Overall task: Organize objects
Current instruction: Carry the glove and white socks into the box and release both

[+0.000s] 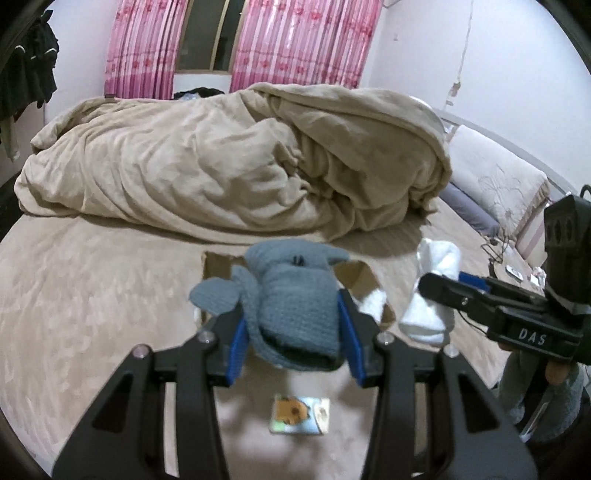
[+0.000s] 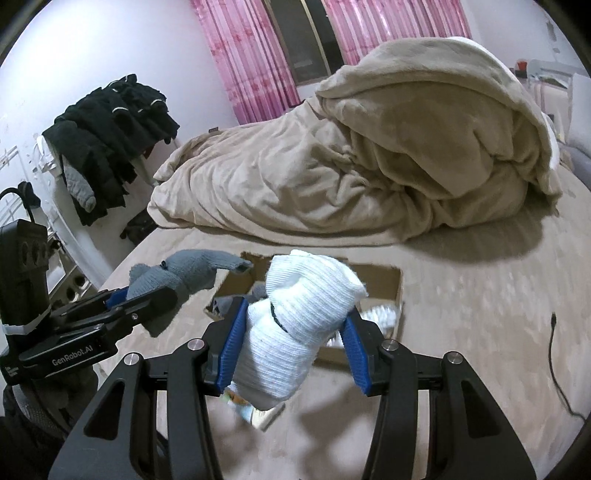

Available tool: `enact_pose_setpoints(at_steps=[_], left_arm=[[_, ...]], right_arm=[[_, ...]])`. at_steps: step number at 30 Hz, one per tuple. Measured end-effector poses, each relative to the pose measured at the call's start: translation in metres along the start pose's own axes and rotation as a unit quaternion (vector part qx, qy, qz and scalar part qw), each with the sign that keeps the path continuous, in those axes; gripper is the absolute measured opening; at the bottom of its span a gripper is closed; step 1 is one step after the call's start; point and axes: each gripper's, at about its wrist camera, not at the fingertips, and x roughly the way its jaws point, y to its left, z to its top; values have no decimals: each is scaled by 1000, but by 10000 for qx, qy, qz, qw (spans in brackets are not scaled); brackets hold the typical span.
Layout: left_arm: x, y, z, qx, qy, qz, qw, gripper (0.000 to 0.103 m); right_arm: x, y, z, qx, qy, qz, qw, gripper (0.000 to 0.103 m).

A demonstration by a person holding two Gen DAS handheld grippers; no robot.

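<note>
Above the cardboard box (image 2: 384, 284) on the bed, the left gripper (image 1: 295, 328) fingers clamp a grey sock bundle (image 1: 291, 295), while the right gripper (image 2: 291, 350) fingers clamp a white sock bundle (image 2: 295, 325).

Walls: pale white, with a cracked seam (image 1: 463, 48) far ahead and to the right.
Window: dark panes (image 1: 207, 35) straight ahead, flanked by pink striped curtains (image 1: 299, 40).
Bed: tan sheet (image 1: 92, 288) spreads beneath; a rumpled beige duvet (image 1: 229, 158) is heaped ahead.
Pillow: pale, floral (image 1: 495, 181), ahead right.
Clothes: dark garments (image 2: 110, 122) piled at left.
Cable: black (image 2: 557, 369), lower right on the sheet.
</note>
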Motion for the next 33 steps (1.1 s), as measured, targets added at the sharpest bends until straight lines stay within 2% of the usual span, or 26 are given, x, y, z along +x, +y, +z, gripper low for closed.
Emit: enact_pose_setpoints(at_steps=[8,18,24,28,30,32,33], left_arm=[[45,28,12,-92,58,89,9999,45],[114,54,0,-182,563,127,9982,47],[137,60,-6,-149,774,240,9966,48],[136,59,-7,-174,753,233,9967,51],[130,57,-6,-200,706,219,9971,52],[123,55,-4,-196,663,191,9974,56],[116,54,-3,-187,603,171,9979,58]], right_arm=[[57,-2,17,-107,231,48,9997,52],[137,-8,10,-221,675,29,9975,53],[169,-14,-1,-162,927,-49,9955,53],[172,-14,-4,-190,982,-10,9950,53],[171,-12,-4,-251,994,-46,9947,58],[166,-12,-2,-247,906,-89,9955,72],[162,-13,-1,-221,835,-92,9962,72]])
